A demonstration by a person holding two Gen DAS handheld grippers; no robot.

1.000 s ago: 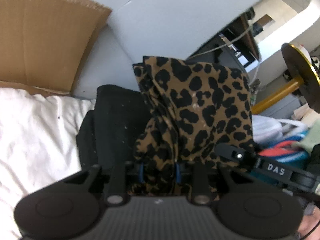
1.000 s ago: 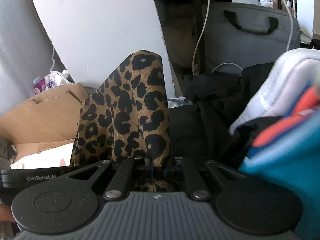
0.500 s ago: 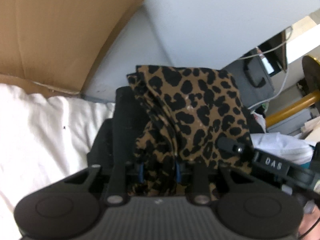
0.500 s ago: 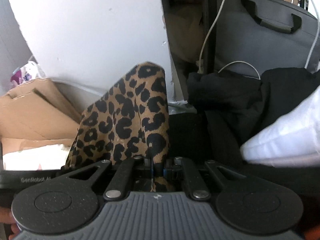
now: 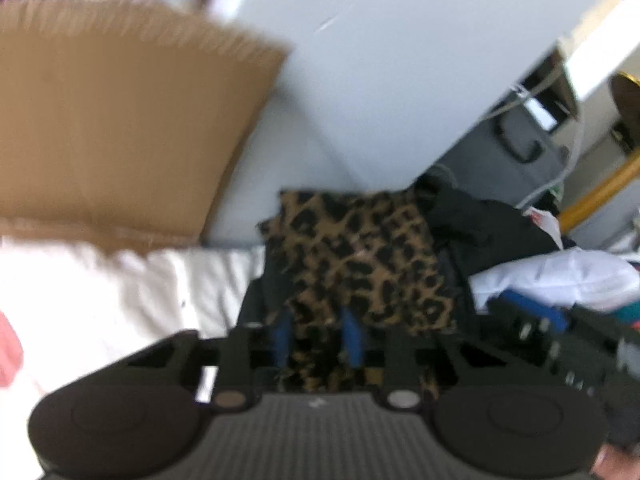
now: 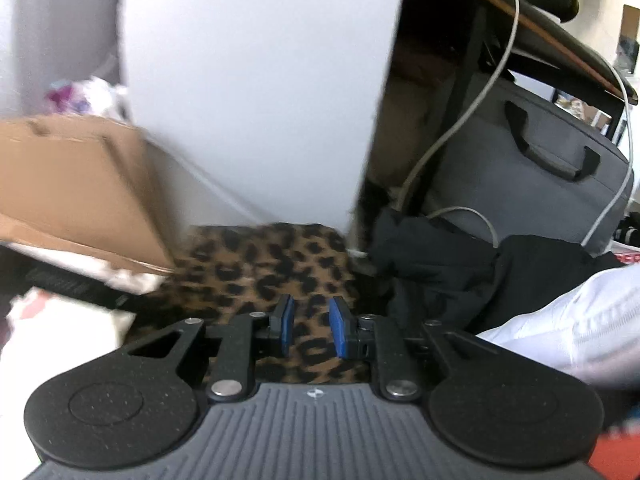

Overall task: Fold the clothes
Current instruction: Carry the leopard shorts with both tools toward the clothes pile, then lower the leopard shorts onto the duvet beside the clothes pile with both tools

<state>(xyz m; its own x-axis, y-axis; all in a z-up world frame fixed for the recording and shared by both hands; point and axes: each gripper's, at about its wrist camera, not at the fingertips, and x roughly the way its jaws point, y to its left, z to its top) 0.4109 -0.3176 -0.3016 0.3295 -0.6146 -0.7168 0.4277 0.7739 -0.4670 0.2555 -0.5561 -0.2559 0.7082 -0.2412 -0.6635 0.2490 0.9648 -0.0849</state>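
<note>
The leopard cloth (image 6: 276,272) lies folded on a dark pile of clothes (image 5: 264,300), close to the grey wall (image 6: 256,80) and beside a brown cardboard box (image 5: 120,120). The left claw (image 5: 316,340) has a bunch of this cloth between its blue pads (image 5: 352,340); its jaws are closing, and the pads press on the cloth, though this view is blurred. The right claw (image 6: 310,330) hangs just above the flat part of the cloth; its jaws are opening, the pads (image 6: 336,328) stand apart, and nothing is gripped between them, the cloth shows only below the gap. On the right of the cloth there are black clothes (image 6: 460,264) and a white garment (image 6: 568,320). Behind them stands a grey bag (image 6: 532,168) with dark handles, and a white cable (image 6: 472,120) runs down in front of it. A white sheet (image 5: 100,292) covers the surface on the left of the pile.
</note>
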